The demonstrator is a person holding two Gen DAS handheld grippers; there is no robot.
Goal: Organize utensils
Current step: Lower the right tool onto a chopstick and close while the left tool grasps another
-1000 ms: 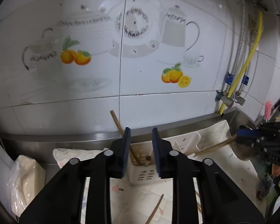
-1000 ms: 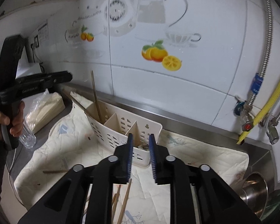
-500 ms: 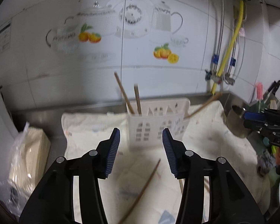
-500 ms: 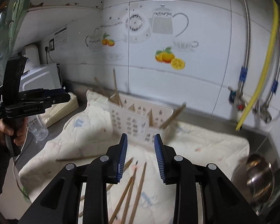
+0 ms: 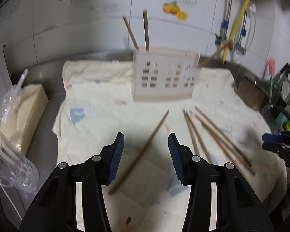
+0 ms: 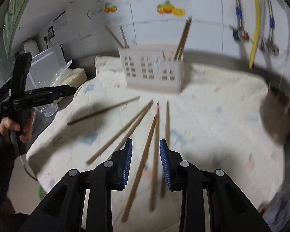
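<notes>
Fruit-printed wall tiles [image 5: 175,9] behind chopstick caddy [image 5: 165,73]; lettering unreadable.

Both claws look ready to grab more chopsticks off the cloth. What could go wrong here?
The right gripper hangs open over a bunch of chopsticks lying close together, so it may pinch two or knock neighbours. The left gripper straddles a lone chopstick lying at a slant, which could twist when gripped. The light holder already holds leaning sticks and might tip.
</notes>
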